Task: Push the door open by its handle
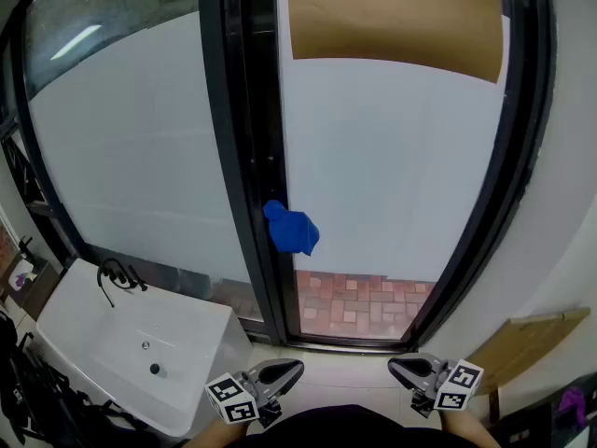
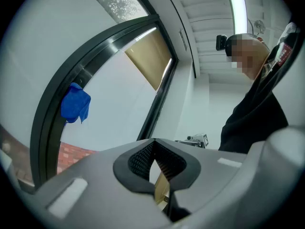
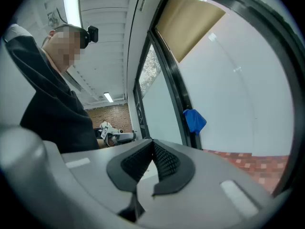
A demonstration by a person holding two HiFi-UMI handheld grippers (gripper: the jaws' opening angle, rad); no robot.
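- Blue cloth-wrapped handle (image 1: 292,231) sits at the left edge of the frosted-glass door (image 1: 401,157), about mid-height, right beside the black frame (image 1: 244,157).
- The left claw (image 1: 294,369) and right claw (image 1: 396,369) hang low, well apart from the handle; both have their jaws together on nothing.
- The door probably swings heavy and stiff.
- The wrapping looks soft and may slip, so a square push on the handle's middle with 1 closed claw seems best.

Right gripper (image 3: 152,151): jaws together, nothing between them.
Door (image 3: 248,94): frosted glass in a dark frame.
Blue cloth (image 3: 194,120): hanging against the frame.
Tan board (image 3: 190,20): across the top of the glass.
Brick paving (image 3: 238,159): low right.
Person's dark top (image 3: 52,113): left.
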